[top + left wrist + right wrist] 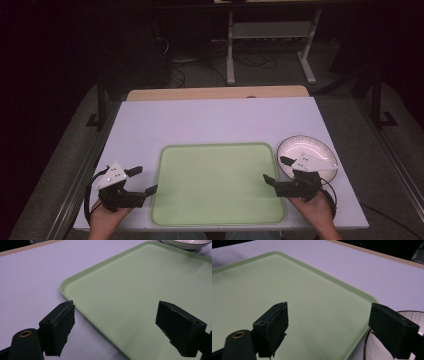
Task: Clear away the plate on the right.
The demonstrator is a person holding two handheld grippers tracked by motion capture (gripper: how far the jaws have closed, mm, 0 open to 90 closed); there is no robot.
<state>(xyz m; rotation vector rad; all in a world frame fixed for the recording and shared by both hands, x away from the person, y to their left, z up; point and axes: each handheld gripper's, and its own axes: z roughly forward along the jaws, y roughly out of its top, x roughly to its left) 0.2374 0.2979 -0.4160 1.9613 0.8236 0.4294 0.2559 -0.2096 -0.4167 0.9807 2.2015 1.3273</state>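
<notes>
A pale green tray lies flat at the near middle of the white table, nothing on it. A white plate with a dark rim sits just right of the tray. My left gripper hovers at the tray's left edge, open, its jaws straddling the tray rim. My right gripper is at the tray's right edge, open, with one jaw over the tray and the other over the plate. The plate's edge also peeks in at the top of the left gripper view.
The white table surface stretches behind the tray to a wooden strip at the far edge. Beyond it, a metal desk frame and cables stand on the dark floor. Black rails run along both sides of the table.
</notes>
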